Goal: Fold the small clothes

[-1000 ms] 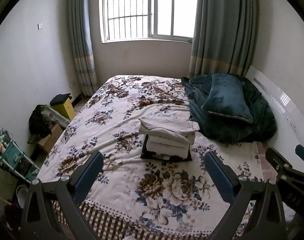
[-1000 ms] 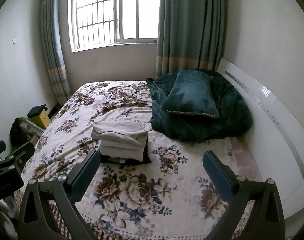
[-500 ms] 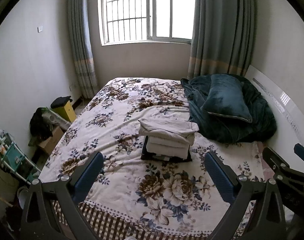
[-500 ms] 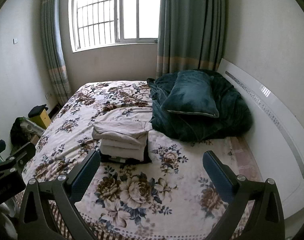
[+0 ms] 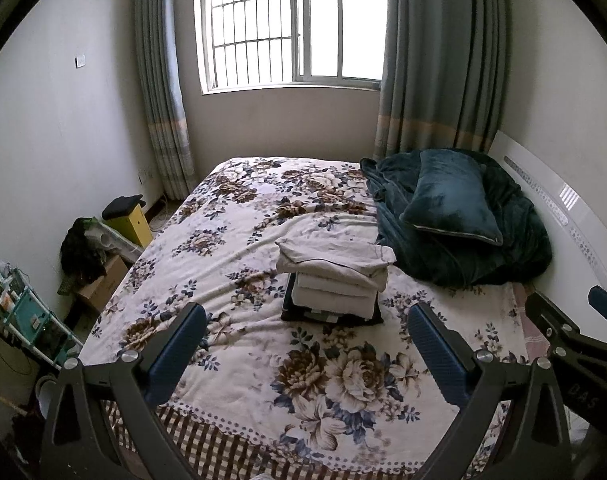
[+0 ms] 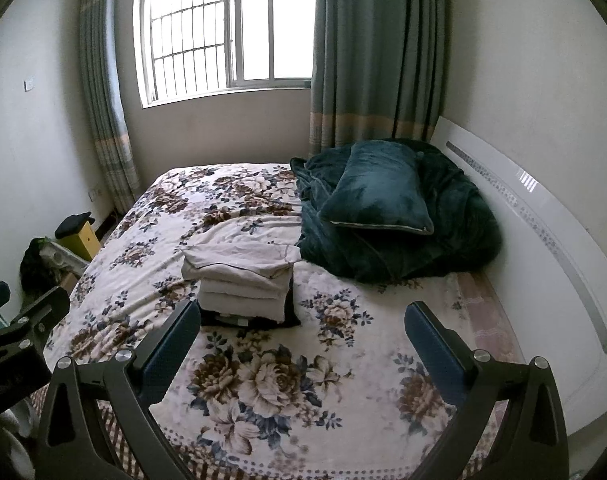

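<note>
Left wrist view: left claw (image 5: 305, 346) held above the near edge of the bed, its blue-padded fingers (image 5: 177, 350) spread wide with nothing between them.
Right wrist view: right claw (image 6: 301, 346) likewise wide open and empty; its dark frame also shows at the right margin of the left view.
Task item: stack of folded cream-white small clothes (image 5: 335, 276), resting on a flat folded black garment (image 5: 373, 316), near the middle of the bed and well ahead of both claws.
Stack form: about three thick rectangular folds, topped by a thinner piece that overhangs the pile on both sides; edges fairly square, top surface slightly rumpled.
Support: bed covered by a cream quilted bedspread with brown and blue flower print (image 5: 343, 376); soft and lightly creased, with a brown check band along the near hem.
Neighbours: dark teal plush blanket (image 5: 463, 256) heaped just beside the stack on the right, a matching teal velvet pillow (image 5: 449, 204) lying on it.
Step in hand: judged as a pause at the end of folding, since no loose garment is visible on the bed.
Next move: judged either to fetch another garment from out of view or to square the overhanging top piece; thin limp cloth calls for a pinch at a corner or hem.
</note>
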The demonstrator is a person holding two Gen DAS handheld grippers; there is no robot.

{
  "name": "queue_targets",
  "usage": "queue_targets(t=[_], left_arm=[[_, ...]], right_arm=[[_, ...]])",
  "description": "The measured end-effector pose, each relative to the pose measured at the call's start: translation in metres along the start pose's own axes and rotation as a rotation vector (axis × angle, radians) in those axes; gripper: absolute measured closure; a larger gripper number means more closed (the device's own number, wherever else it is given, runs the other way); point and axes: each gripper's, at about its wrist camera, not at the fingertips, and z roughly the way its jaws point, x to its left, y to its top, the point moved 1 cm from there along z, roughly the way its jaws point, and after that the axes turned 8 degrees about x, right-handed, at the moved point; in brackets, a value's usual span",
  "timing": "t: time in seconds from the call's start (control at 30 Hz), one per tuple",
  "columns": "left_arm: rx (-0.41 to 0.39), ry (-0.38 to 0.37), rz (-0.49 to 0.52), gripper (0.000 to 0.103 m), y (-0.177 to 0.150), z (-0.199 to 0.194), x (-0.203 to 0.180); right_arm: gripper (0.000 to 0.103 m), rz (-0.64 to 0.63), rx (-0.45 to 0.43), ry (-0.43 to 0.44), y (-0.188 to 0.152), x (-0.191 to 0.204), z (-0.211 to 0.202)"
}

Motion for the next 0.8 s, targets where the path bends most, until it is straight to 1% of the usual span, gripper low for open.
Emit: queue_targets(t=[0.8], left_arm=[[-0.001,0.000,0.001,0.000,-0.0015,-0.0019,-0.0043]], right_arm=[[0.000,0.008,-0.005,0.002,-0.0005,0.0008,-0.0032]])
